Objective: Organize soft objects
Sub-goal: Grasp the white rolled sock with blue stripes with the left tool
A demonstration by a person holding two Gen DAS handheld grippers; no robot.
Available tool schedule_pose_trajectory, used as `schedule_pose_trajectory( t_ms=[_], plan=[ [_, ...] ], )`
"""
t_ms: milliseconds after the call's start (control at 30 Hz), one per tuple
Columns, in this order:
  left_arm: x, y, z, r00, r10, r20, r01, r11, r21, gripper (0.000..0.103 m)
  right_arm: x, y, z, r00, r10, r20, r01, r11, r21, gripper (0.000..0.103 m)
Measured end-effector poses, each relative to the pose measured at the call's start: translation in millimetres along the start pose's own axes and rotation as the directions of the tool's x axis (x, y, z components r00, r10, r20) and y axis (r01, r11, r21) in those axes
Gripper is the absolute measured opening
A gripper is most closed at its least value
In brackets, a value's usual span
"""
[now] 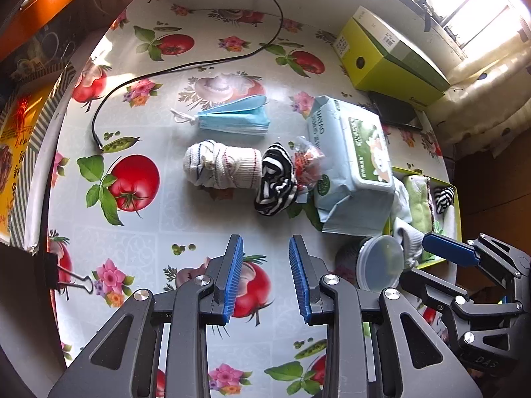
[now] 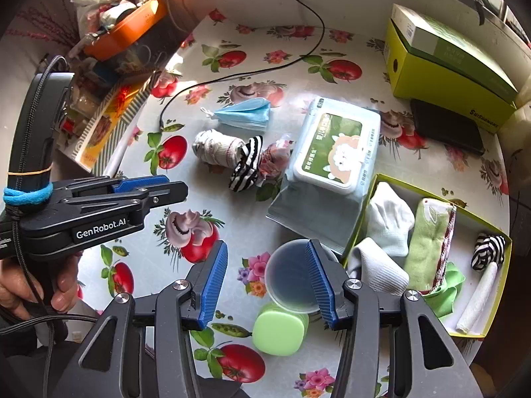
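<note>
— While both tools hang over the table, where are the soft things?
— Mid-table, in a row: a white rolled sock point(image 1: 221, 165), a black-and-white striped sock point(image 1: 276, 184) touching its end, and a crinkly pink packet point(image 1: 307, 165) beside that. A folded blue face mask point(image 1: 234, 117) lies just behind them.
— And the box?
— The shallow yellow-green tray point(image 2: 497, 295) sits at the table's right edge. It holds a white sock point(image 2: 388, 219), a green cloth roll point(image 2: 426, 252), another striped sock point(image 2: 488, 252) and a white roll point(image 2: 478, 301).
— The grippers?
— The left gripper point(image 1: 266, 275) has its blue pads apart over bare tablecloth point(image 1: 149, 232), nothing between them. The right gripper point(image 2: 267, 282) is spread too, empty, above a round clear lid point(image 2: 288, 275) and a green sponge point(image 2: 280, 331).
— Anything else?
— A wet-wipes pack point(image 2: 335, 152) lies between the socks and the tray, a green shoebox point(image 2: 444, 66) stands at the back, and a black cable point(image 1: 186, 66) trails across.
</note>
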State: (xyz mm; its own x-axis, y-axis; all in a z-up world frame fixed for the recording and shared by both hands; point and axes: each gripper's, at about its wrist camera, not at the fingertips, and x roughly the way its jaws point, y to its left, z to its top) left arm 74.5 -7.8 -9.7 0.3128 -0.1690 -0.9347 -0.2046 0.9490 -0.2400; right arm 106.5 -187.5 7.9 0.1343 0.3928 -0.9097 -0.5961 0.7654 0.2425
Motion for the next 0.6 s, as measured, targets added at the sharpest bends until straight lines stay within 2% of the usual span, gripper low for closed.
schedule_pose_trajectory(
  t_ms=[300,600],
  plan=[
    [9.2,17.0,6.0,1.000,-0.002,-0.011,0.001,0.999,-0.043,0.030,10.0,7.8,11.8,1.000,0.017,-0.010,-0.017,1.000,-0.018,0.050],
    [26.6,46.5,26.3,0.999,-0.037,-0.008,0.035,0.990,-0.136,0.031,16.6,8.8,26.7,0.999,0.033,-0.006,-0.033,0.999,-0.016,0.050]
  ],
)
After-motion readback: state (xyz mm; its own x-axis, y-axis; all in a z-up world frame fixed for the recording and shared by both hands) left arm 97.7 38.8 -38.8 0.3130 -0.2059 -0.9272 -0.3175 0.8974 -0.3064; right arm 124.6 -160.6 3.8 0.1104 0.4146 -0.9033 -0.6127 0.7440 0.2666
